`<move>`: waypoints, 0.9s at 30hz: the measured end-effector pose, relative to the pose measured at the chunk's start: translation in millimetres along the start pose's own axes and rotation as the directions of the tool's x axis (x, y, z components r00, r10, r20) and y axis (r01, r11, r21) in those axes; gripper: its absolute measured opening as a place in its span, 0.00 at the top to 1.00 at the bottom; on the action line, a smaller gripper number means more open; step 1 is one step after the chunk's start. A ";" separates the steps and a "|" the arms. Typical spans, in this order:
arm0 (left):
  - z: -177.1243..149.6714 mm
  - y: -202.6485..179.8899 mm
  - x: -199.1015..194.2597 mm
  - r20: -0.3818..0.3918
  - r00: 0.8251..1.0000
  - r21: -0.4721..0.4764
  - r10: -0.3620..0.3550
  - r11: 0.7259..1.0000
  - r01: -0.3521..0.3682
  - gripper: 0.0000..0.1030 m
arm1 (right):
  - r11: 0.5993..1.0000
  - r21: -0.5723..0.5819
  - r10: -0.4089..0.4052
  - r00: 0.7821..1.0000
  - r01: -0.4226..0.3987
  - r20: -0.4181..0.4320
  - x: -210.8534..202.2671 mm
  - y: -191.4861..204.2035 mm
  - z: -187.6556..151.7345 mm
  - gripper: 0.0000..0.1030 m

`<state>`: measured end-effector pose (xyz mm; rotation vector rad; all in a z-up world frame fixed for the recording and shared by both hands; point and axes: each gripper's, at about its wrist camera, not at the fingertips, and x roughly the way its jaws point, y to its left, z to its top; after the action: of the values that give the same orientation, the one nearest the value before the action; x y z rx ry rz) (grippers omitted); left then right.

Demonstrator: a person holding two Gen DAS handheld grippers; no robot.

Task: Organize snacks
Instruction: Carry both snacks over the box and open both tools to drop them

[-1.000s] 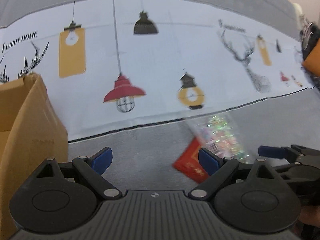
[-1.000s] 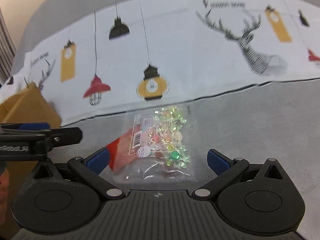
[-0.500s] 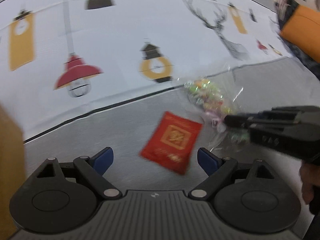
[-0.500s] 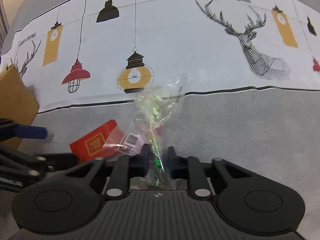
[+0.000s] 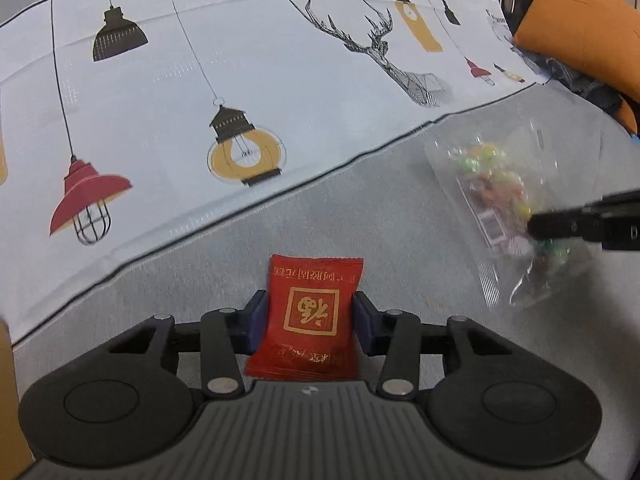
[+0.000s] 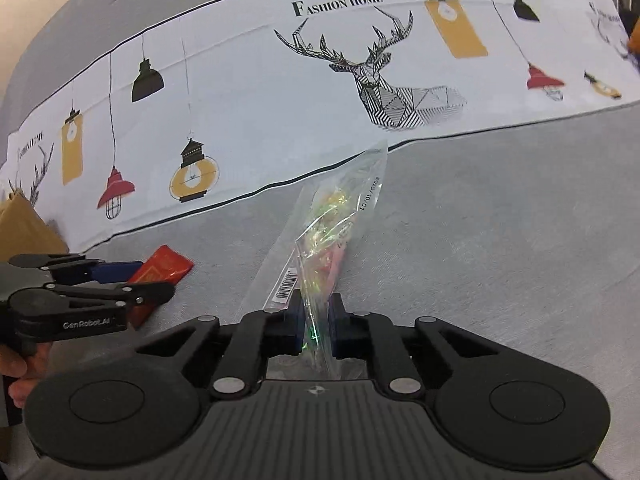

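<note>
A grey fabric surface (image 5: pixel 360 208) fills both views, and beyond the jaws lies a white cloth (image 5: pixel 240 80) printed with lamps and a deer head. At the far left of the right wrist view a cardboard box (image 6: pixel 24 228) shows its corner, probably where the snacks belong. An orange cushion (image 5: pixel 580 28) sits far off to the right of the left jaws.

The right gripper (image 6: pixel 314 330) has its jaws pressed together on the lower part of a clear bag of wrapped candies (image 6: pixel 336 216), which stands up ahead of the pads with its sealed edge pointing away. The bag is thin and slack, so it will probably sag and swing if carried fast.

The left gripper (image 5: pixel 310 322) has its jaws closing on a small red snack packet (image 5: pixel 310 312) that sits squarely between the blue pads (image 5: pixel 256 320), both side edges touching or very nearly touching them; the packet's far end pokes out past the fingertips.

The step in hand looks like securing both snacks for transfer. To do it well, let the left jaws finish closing before lifting, keep the squeeze across the packet's middle so it does not pivot, then raise both hands level and travel smoothly toward the box
</note>
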<state>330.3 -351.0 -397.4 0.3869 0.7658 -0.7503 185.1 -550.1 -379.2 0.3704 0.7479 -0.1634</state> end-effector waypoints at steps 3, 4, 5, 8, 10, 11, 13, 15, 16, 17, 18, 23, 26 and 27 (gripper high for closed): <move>-6.5 -8.2 -12.1 -0.039 0.999 -0.024 -0.023 0.999 0.022 0.52 | 1.000 -0.021 0.016 1.000 -0.015 0.021 -14.6 5.4 -2.1 0.88; -11.4 -13.3 -19.2 -0.050 0.998 -0.019 -0.027 0.999 0.026 0.52 | 0.999 -0.028 0.021 0.999 -0.021 0.030 -21.6 8.7 -2.8 0.88; -16.0 -16.6 -24.9 -0.057 0.998 -0.019 -0.031 0.999 0.030 0.53 | 0.999 -0.037 0.024 0.999 -0.023 0.041 -28.7 11.8 -3.3 0.88; -31.4 -23.4 -45.1 -0.074 0.996 -0.045 -0.040 0.998 0.037 0.53 | 0.998 -0.047 0.035 0.997 -0.032 0.072 -49.6 21.7 -7.4 0.88; -42.2 -23.0 -59.3 -0.083 0.995 -0.094 -0.050 0.995 0.042 0.53 | 0.999 -0.032 0.036 0.996 -0.033 0.087 -64.0 28.0 -14.4 0.88; -48.3 -21.8 -67.3 -0.097 0.994 -0.120 -0.039 0.992 0.027 0.53 | 0.999 -0.023 0.034 0.995 -0.032 0.091 -72.2 31.5 -20.6 0.88; -61.5 -14.4 -82.5 -0.136 0.990 -0.210 -0.024 0.978 -0.005 0.54 | 1.000 -0.015 0.029 0.995 -0.027 0.091 -88.3 39.7 -33.9 0.88; -71.6 -7.9 -100.3 -0.140 0.990 -0.284 -0.019 0.958 -0.022 0.54 | 0.999 -0.035 0.022 0.995 -0.019 0.095 -105.0 51.3 -45.6 0.88; -76.0 -7.1 -112.3 -0.124 0.992 -0.301 -0.020 0.953 -0.018 0.54 | 0.999 -0.051 0.016 0.995 -0.011 0.098 -113.1 59.0 -50.8 0.88; -80.3 -7.1 -126.7 -0.099 0.995 -0.313 -0.029 0.950 -0.004 0.54 | 0.998 -0.061 0.010 0.995 -0.004 0.101 -120.0 66.1 -54.8 0.88; -83.0 -6.7 -137.6 -0.079 0.996 -0.319 -0.036 0.948 0.009 0.54 | 0.998 -0.062 0.010 0.995 -0.004 0.102 -126.6 73.8 -59.2 0.88; -83.5 5.3 -202.8 0.052 0.998 -0.361 -0.040 0.931 0.057 0.54 | 0.999 -0.025 0.027 0.992 -0.024 0.122 -153.2 112.6 -77.6 0.88; -75.5 23.5 -244.4 0.151 0.988 -0.371 -0.011 0.926 0.067 0.54 | 0.999 -0.027 0.041 0.991 -0.038 0.125 -161.9 141.5 -84.2 0.88; -73.2 29.9 -255.4 0.178 0.984 -0.376 -0.001 0.924 0.069 0.54 | 0.998 -0.034 0.049 0.991 -0.045 0.126 -163.7 152.1 -84.8 0.88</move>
<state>193.1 -170.4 -255.8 -0.0461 0.7343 -0.6408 54.7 -374.8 -282.3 0.3443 0.6152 -0.1296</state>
